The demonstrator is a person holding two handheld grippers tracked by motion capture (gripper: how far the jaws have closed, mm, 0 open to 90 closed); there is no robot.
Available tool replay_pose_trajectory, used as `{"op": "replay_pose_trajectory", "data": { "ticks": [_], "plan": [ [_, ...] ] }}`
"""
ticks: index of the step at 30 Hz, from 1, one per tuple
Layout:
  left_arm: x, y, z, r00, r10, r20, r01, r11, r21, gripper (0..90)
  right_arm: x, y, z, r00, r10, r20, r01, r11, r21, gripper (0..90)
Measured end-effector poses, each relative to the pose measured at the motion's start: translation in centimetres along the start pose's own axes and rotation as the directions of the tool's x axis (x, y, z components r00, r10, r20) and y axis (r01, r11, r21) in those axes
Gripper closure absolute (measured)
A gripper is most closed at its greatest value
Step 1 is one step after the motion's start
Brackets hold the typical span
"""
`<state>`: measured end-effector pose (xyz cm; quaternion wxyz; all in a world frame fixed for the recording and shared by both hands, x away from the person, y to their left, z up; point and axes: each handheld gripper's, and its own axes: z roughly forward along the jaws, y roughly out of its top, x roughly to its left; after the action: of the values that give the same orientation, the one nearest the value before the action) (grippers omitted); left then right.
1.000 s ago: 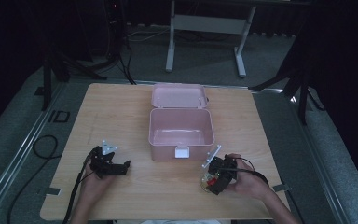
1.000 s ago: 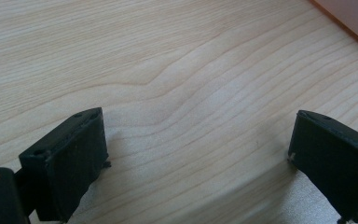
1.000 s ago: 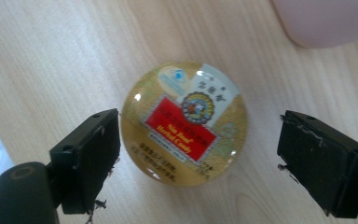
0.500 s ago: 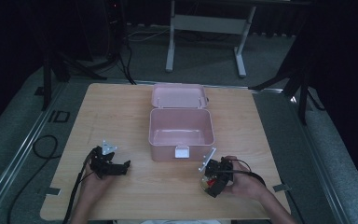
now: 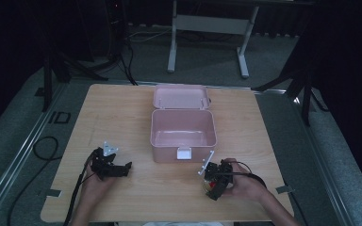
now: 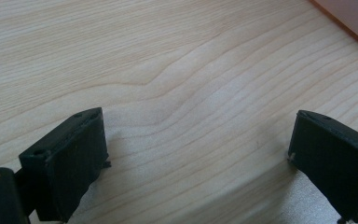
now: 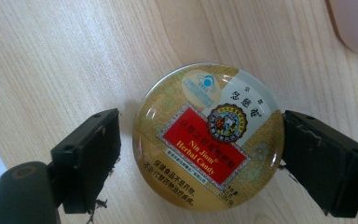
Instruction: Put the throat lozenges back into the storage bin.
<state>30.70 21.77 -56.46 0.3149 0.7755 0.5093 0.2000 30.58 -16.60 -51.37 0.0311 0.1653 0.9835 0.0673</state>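
Candy tin [image 7: 208,138] is lying flat on the wooden table [image 5: 122,113], round and gold with a red label reading "Nin Jiom Herbal Candy", and the right gripper [image 7: 200,158] is straddling it with jaws spread wide (one jaw at the tin's rim, the other just clear of it). Pink box [image 5: 183,129] is sitting open mid-table, lid [image 5: 180,96] tipped back, just beyond both hands. Left gripper [image 6: 198,154] is resting over bare wood, jaws wide apart and gripping nothing.
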Motion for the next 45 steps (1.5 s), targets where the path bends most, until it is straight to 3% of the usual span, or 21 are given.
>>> {"op": "replay_pose_trajectory", "data": {
  "ticks": [18,22,31,45],
  "plan": [
    [0.0,0.0,0.0,1.0000,0.000,0.000,0.000,1.0000,0.000,4.6,-0.1,0.1,0.0,0.9997,-0.013,0.021,0.013,1.000,0.028,20.5],
    [0.0,0.0,0.0,1.0000,0.000,0.000,0.000,1.0000,0.000,4.6,-0.1,0.1,-0.5,0.9999,-0.014,-0.001,0.014,1.000,0.019,20.5],
    [0.0,0.0,0.0,1.0000,0.000,0.000,0.000,1.0000,0.000,4.6,0.0,0.0,-0.5,0.9999,-0.016,0.004,0.016,0.999,0.028,20.5],
    [0.0,0.0,0.0,1.0000,0.000,0.000,0.000,1.0000,0.000,4.6,-0.6,-0.5,-2.5,0.9998,-0.004,0.019,0.004,1.000,0.007,20.5]
  ]
}}
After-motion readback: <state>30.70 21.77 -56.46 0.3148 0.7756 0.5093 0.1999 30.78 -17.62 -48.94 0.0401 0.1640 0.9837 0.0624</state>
